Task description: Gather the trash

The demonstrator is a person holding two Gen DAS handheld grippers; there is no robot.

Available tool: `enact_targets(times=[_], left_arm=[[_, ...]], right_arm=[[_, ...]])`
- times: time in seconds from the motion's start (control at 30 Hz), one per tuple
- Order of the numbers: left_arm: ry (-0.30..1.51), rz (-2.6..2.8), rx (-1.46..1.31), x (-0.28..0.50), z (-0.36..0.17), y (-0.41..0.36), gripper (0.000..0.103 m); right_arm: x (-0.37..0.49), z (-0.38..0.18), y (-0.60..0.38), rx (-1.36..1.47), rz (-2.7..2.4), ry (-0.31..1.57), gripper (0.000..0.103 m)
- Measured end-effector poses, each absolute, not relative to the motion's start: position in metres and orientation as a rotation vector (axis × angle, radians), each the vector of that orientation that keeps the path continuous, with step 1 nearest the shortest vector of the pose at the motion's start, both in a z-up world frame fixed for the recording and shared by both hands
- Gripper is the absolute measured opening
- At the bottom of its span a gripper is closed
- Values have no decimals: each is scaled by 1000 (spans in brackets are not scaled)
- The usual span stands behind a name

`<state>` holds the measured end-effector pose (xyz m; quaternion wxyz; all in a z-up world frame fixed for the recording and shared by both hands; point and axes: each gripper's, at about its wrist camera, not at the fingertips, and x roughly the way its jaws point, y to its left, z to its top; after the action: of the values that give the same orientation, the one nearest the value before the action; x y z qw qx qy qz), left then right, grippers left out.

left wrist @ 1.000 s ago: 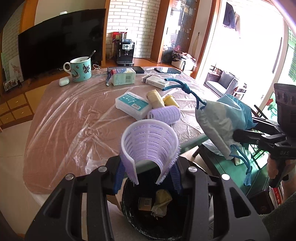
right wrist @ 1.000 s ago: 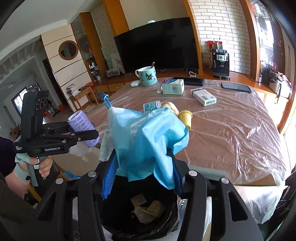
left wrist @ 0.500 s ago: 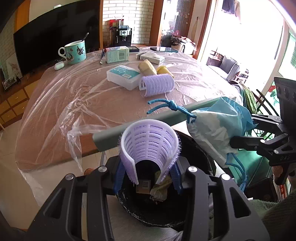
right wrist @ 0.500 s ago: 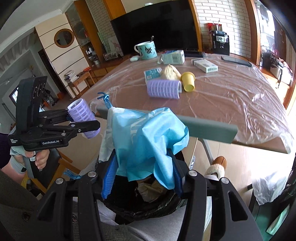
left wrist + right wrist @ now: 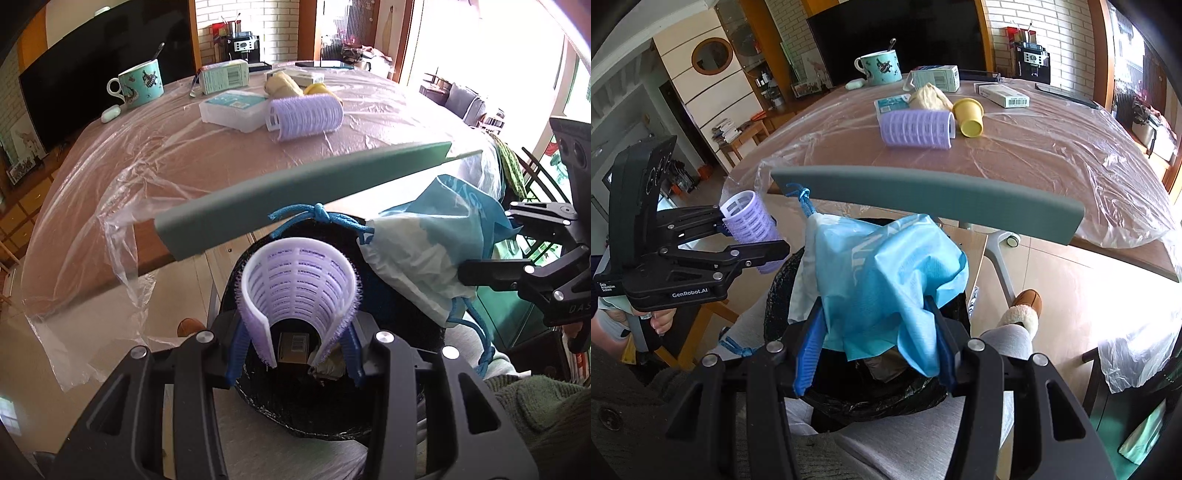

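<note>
the table (image 5: 110,155) is covered in thin clear plastic film, glossy and wrinkled. the hair roller (image 5: 299,284) is made of pale purple plastic, ribbed inside and bristly outside. the drawstring bag (image 5: 886,273) is seen as light blue and white cloth, matt and crumpled, with a braided blue cord (image 5: 317,216). the bin liner (image 5: 779,288) is shown as black glossy plastic. the mug (image 5: 142,86) looks glazed.

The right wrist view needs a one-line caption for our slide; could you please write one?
Right gripper holds a blue drawstring bag above the black-lined bin; left gripper holds a purple hair roller.
</note>
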<state>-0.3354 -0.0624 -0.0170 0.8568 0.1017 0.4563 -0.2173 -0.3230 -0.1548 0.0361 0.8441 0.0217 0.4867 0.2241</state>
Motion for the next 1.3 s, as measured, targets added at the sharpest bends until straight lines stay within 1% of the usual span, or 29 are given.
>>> enact_targets(times=[0.83, 1.3], left_arm=[[1059, -431, 288, -312, -68, -75, 44], [1091, -417, 293, -298, -80, -80, 44]], right_arm=[[-310, -17, -138, -29, 427, 1147, 51], [-302, -27, -134, -36, 406, 1172, 52]])
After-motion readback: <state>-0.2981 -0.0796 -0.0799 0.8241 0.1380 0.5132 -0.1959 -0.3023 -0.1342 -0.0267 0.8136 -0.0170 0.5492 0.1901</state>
